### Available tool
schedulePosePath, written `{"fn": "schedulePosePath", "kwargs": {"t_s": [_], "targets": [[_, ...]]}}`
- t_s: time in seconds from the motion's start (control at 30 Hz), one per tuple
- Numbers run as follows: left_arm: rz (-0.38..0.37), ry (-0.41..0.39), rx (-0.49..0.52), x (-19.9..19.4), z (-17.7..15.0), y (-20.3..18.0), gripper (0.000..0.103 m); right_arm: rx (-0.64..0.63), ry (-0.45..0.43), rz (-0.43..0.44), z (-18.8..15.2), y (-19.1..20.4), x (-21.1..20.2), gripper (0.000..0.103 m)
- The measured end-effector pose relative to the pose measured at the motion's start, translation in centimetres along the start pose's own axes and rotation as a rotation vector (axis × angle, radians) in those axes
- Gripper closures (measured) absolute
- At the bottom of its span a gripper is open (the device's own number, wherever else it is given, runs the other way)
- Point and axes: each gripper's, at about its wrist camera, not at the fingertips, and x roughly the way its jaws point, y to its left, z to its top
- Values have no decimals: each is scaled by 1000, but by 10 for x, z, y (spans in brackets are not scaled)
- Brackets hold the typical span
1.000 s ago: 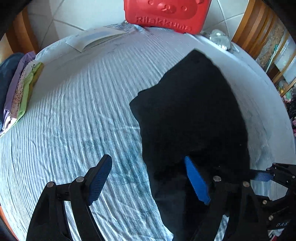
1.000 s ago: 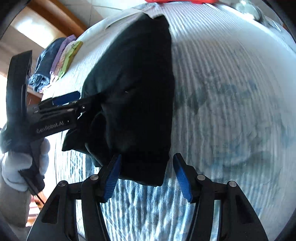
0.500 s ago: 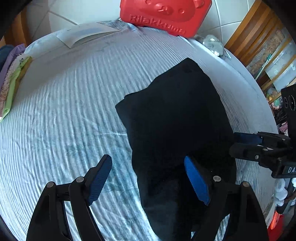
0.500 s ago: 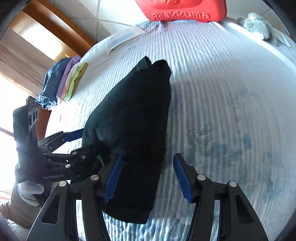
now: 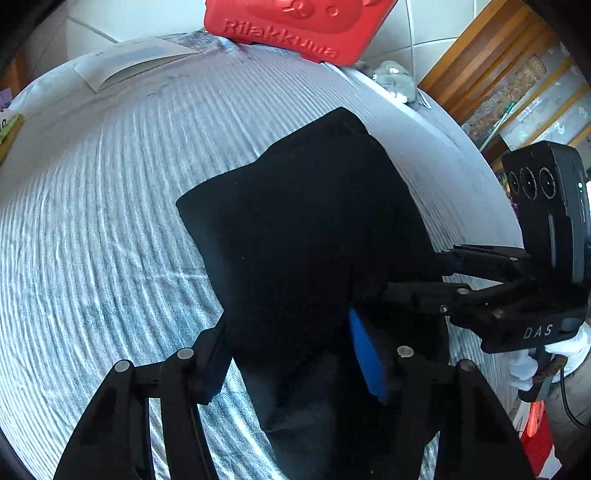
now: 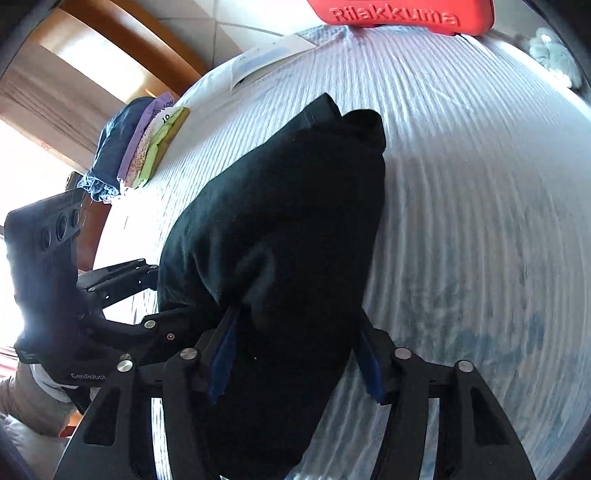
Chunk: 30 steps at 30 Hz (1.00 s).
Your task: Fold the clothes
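A black garment (image 5: 303,221), folded into a thick bundle, lies on the blue-and-white striped bed sheet (image 5: 92,221). My left gripper (image 5: 288,354) straddles its near end. The jaws are closing with the fabric between them, and the left finger is against the fabric's edge. In the right wrist view the garment (image 6: 288,221) fills the gap of my right gripper (image 6: 295,354) and bulges over both blue pads. Each gripper shows in the other's view at the bundle's side: the right gripper (image 5: 424,275) and the left gripper (image 6: 159,291), both with their fingertips buried in fabric.
A red Rilakkuma case (image 5: 295,26) stands at the bed's far end. A white booklet (image 5: 133,61) and a grey plush toy (image 5: 391,77) lie near it. A pile of folded clothes (image 6: 147,147) sits at the left edge. A white-gloved hand (image 5: 532,362) holds the right gripper's handle.
The left jaws have narrowed around the garment's near end. The right gripper has slid in from the side, so the bundle now fills its jaws.
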Motion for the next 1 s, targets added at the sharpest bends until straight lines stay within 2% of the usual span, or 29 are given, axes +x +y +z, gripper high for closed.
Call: {"fn": "schedulePosePath", "kwargs": {"t_s": [0.07,0.23,0.37,0.47,0.53,0.6,0.7,0.8,1.0], "targets": [[-11,0,-1,0,0,0,51,-3,2,5,-1,-1,-1,51],[-37,-2,-2,1,0,0,51,-10,2,13,-3,-2,-2,54],[0,-16,20,0,-3,-7,51,-22,-12,-8,-3,2,0,54],[26,-18,6,-2,-5,-11,57,-39,-17,-47,-5,8,0,55],[48,-31,11,-6,-8,-18,64,-44,-24,-55,-6,11,-2,60],[45,-48,13,-9,-12,-22,70,-45,-34,-48,-8,11,-4,63],[19,-81,-5,-17,-17,-21,74,-34,-56,-21,-10,9,-9,67],[18,-115,12,-30,-22,-26,75,-19,-86,27,-12,10,-17,73],[16,-179,22,-65,-31,-32,75,-54,-127,71,-14,27,-39,74]]}}
